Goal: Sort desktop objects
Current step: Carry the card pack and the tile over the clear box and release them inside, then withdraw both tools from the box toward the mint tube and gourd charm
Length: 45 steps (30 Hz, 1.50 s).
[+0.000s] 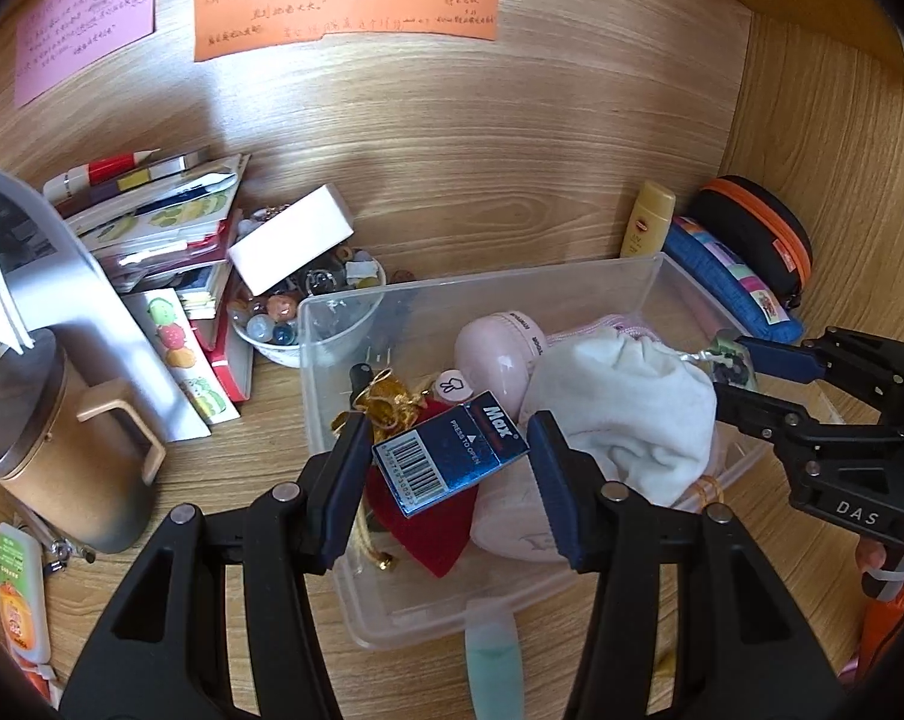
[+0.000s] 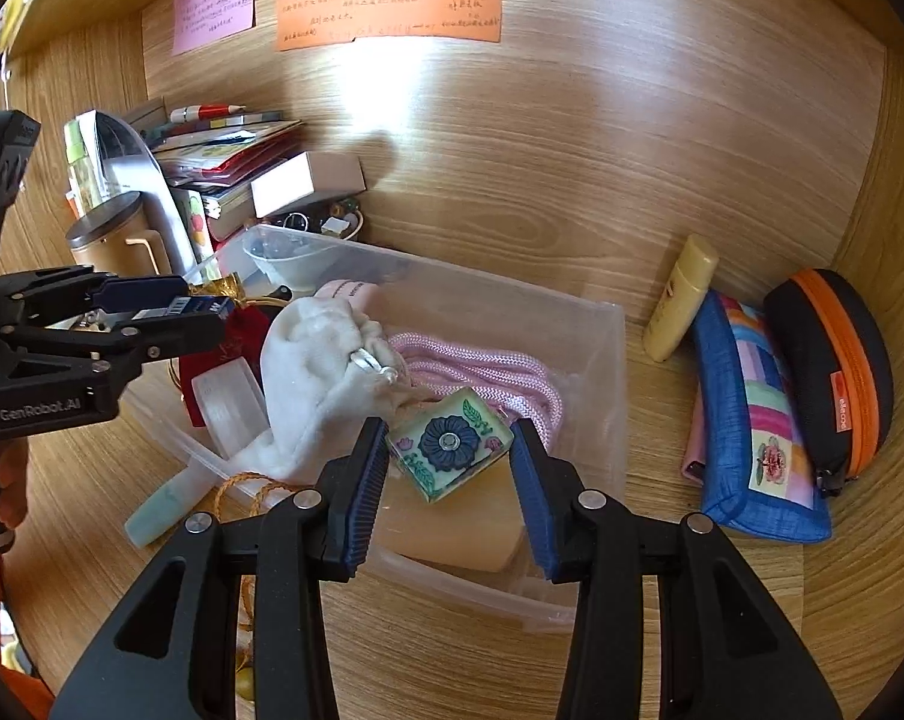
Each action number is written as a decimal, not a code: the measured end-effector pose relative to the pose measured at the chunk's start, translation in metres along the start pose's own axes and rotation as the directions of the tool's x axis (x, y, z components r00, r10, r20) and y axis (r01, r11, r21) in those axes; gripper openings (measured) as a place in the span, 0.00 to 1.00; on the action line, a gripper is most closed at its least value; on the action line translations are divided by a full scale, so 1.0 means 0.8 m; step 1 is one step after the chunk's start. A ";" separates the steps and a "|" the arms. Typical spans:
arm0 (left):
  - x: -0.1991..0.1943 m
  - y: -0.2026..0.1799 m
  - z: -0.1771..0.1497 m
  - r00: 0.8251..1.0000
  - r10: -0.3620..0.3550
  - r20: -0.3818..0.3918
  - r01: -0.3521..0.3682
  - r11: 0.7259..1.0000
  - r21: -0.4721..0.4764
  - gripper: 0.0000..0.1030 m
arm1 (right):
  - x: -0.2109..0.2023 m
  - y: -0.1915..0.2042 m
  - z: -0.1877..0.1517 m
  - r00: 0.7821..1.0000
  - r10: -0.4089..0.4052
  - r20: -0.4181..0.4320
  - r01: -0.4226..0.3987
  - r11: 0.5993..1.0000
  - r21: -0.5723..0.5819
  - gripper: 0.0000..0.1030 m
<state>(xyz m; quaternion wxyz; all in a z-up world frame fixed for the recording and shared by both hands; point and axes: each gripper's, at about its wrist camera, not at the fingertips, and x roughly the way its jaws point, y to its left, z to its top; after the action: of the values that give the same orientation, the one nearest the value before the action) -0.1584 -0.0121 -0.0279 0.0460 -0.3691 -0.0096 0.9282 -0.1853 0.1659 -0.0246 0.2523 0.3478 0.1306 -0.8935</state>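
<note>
My left gripper [image 1: 449, 468] has its fingers partly closed on a small blue box [image 1: 452, 459], glossy cardboard with a white barcode label, gripped tilted by its two ends. It hangs over the near end of a clear plastic bin [image 1: 326, 372], a rectangular tub with thin see-through walls, standing on the wood-grain desk [image 1: 512, 180].

My right gripper [image 2: 449, 450] has its fingers narrowly set on a square glassy tile [image 2: 449, 444], pale green with a dark blue flower painted on it, held corner-down over the same bin [image 2: 596, 360].

Inside the bin lie a soft white cloth pouch [image 1: 632, 414], a red velvet pouch [image 1: 434, 522], a coiled pink rope [image 2: 482, 372] and a rounded pink case [image 1: 494, 360].

Beside the bin to the right are a yellow tube [image 2: 680, 300], a blue patchwork fabric pouch [image 2: 752, 420] and a black hard case [image 2: 830, 372] with an orange zip. To the left stand a tan mug [image 1: 56, 438] and a stack of books [image 1: 164, 228].
</note>
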 end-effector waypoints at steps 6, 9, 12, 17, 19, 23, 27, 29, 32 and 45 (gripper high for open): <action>0.013 -0.004 0.001 1.000 -0.012 -0.015 0.012 1.000 0.008 0.51 | 0.002 -0.003 0.002 1.000 0.000 0.001 0.000 1.000 0.002 0.37; 0.017 -0.005 0.000 1.000 -0.017 -0.018 0.017 1.000 0.008 0.51 | 0.004 -0.001 0.004 1.000 -0.005 0.001 0.005 1.000 -0.006 0.37; 0.017 -0.005 0.000 1.000 -0.017 -0.017 0.017 1.000 0.008 0.51 | 0.007 0.000 0.007 1.000 0.001 -0.001 -0.001 1.000 -0.003 0.37; 0.016 -0.006 0.000 1.000 -0.016 -0.018 0.016 1.000 0.007 0.54 | 0.013 0.002 0.010 1.000 -0.009 -0.022 0.009 1.000 -0.001 0.54; 0.016 -0.004 0.000 1.000 -0.017 -0.019 0.017 1.000 -0.001 0.57 | 0.018 0.006 0.009 0.999 -0.021 -0.032 0.021 1.000 -0.014 0.55; 0.015 -0.002 0.000 0.999 -0.025 -0.020 0.025 1.000 -0.008 0.57 | 0.021 0.008 0.007 0.999 -0.020 -0.036 0.019 1.000 -0.013 0.55; 0.014 -0.003 -0.001 1.000 -0.017 -0.018 0.017 1.000 0.000 0.58 | 0.020 0.010 0.007 0.999 -0.024 -0.039 0.024 1.000 -0.017 0.55; 0.011 -0.002 0.000 1.000 -0.016 -0.012 0.016 1.000 -0.004 0.62 | 0.018 0.011 0.007 0.999 -0.029 -0.035 0.029 0.999 -0.020 0.55; 0.006 0.000 0.001 1.000 -0.012 0.001 0.012 1.000 -0.008 0.65 | 0.015 0.013 0.007 0.999 -0.038 -0.031 0.037 0.999 -0.027 0.55; -0.025 -0.002 0.002 0.998 -0.006 0.067 0.006 1.000 0.011 0.75 | -0.025 0.015 0.010 0.996 -0.081 0.049 0.082 0.996 -0.030 0.72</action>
<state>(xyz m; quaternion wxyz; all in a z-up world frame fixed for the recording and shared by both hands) -0.1445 -0.0126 -0.0130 0.0506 -0.3377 -0.0071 0.9399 -0.1707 0.1600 -0.0052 0.2241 0.3167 0.1529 -0.9089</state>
